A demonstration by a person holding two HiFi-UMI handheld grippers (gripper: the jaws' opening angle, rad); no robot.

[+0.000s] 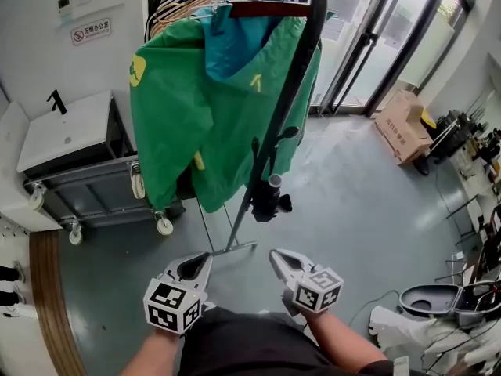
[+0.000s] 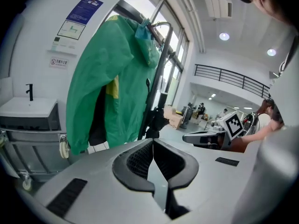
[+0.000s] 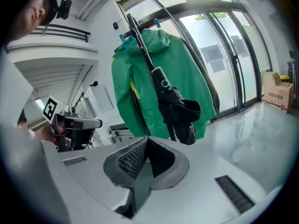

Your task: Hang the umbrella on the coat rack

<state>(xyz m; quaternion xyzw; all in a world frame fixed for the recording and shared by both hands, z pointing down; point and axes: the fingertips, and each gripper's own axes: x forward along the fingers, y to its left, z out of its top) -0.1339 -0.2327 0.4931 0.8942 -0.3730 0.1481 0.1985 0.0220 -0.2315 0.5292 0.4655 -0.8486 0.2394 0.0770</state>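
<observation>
**Head view.** Our left gripper and right gripper sat low in the frame, both clenched and grasping nothing. The umbrella was at 12 o'clock from them. It was already hanging along the dark pole of the coat rack, just beside the green jacket. We judged the main risk to be a knock: either gripper pushed forward could set the umbrella swinging and lift its handle off the rail. The loose black folds at its lower end might also catch on a jaw. At 10 o'clock, a wall sign carried a red prohibition circle and a few characters too small for us to read. The jacket bore a yellow round logo and a yellow arrow mark, with no legible words.

**Left gripper view.** The jaws met at their tips with nothing between them. The umbrella hung at 12 o'clock, clear of them. A blue poster sat at 10 o'clock, its print unreadable. We could not see how deep the handle sat on the rail, so a shallow hook was a possible cause of slipping.

**Right gripper view.** The jaws were pressed together and empty. The umbrella hung near, at 12 o'clock, with its shaft running up to the top rail. We judged that this gripper was the likelier one to brush it.
</observation>
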